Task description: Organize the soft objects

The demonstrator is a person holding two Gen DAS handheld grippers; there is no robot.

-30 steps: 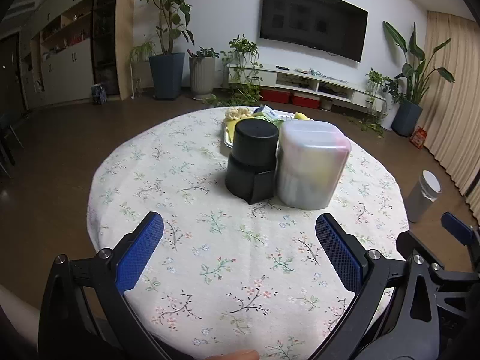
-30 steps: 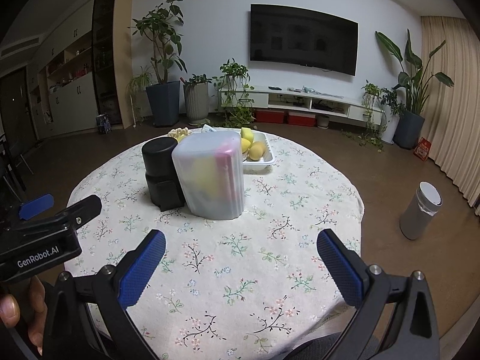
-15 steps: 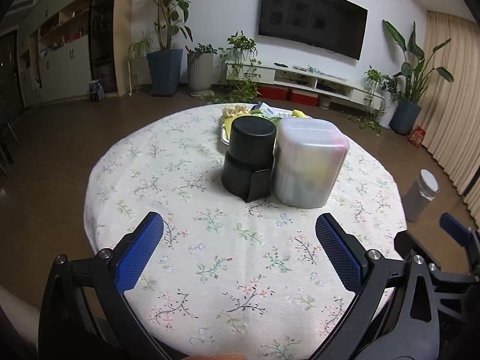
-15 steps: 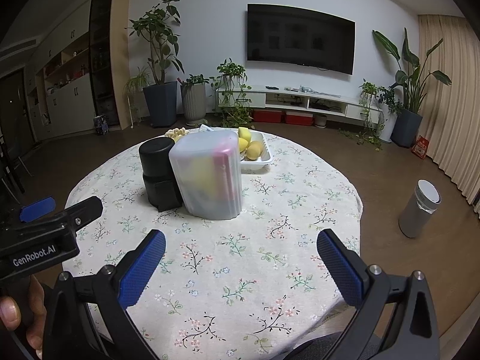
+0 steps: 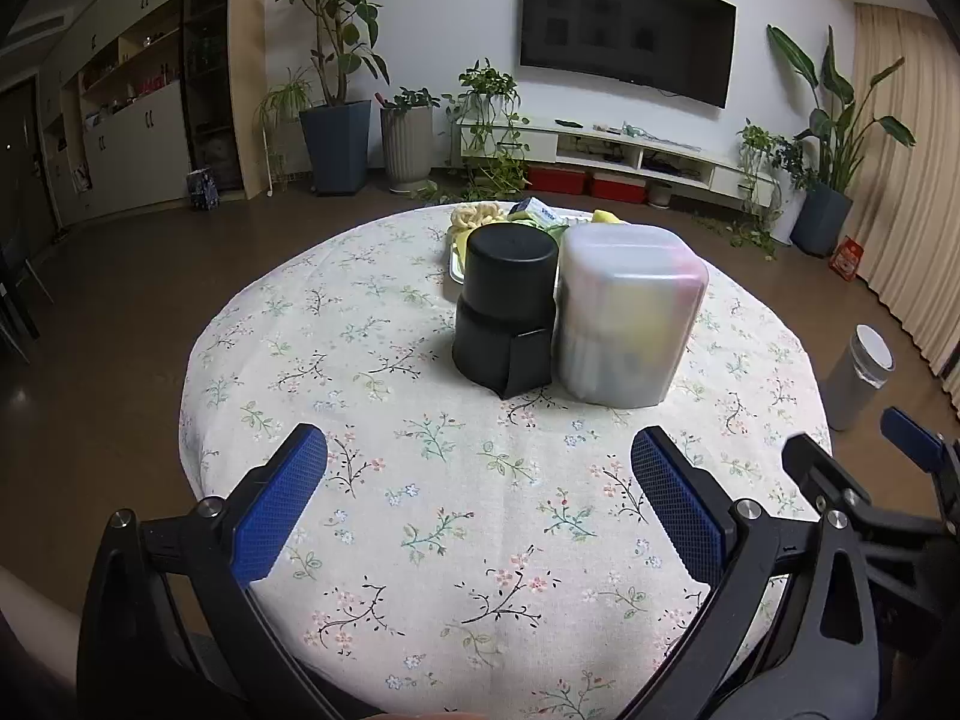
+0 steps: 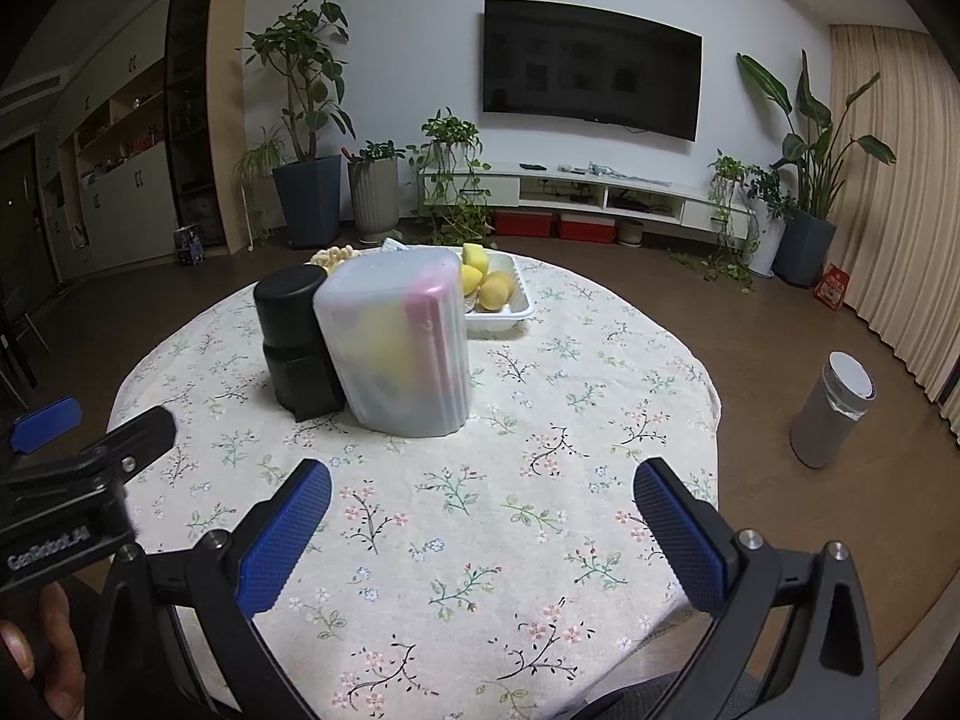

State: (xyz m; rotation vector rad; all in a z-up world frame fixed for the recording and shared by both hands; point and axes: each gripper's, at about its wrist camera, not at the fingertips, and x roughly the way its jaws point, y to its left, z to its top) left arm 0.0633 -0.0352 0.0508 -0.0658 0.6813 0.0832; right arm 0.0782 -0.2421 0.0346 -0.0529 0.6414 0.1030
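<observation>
A frosted translucent box [image 5: 627,315] [image 6: 399,342] stands upside-down-looking at the middle of the round table, with yellow and pink shapes dimly showing inside. A black cylindrical container [image 5: 507,306] [image 6: 294,339] touches its left side. Behind them a white tray [image 6: 510,312] holds yellow soft pieces [image 6: 495,291] and a beige knobbly item [image 5: 477,216]. My left gripper [image 5: 477,501] is open above the near table edge, well short of the containers. My right gripper [image 6: 480,516] is open too, nothing between its fingers. The left gripper's body [image 6: 72,498] shows at the right view's left edge.
The floral tablecloth [image 5: 420,480] covers the round table. A grey cylindrical bin [image 6: 831,411] stands on the floor at the right. Potted plants [image 5: 336,138], a TV stand [image 6: 600,204] and curtains [image 6: 888,192] line the far walls. A hand [image 6: 36,648] holds the left tool.
Both grippers have pulled back and risen slightly, so the table and containers look a little smaller and farther. Both stay open. Nothing on the table has moved.
</observation>
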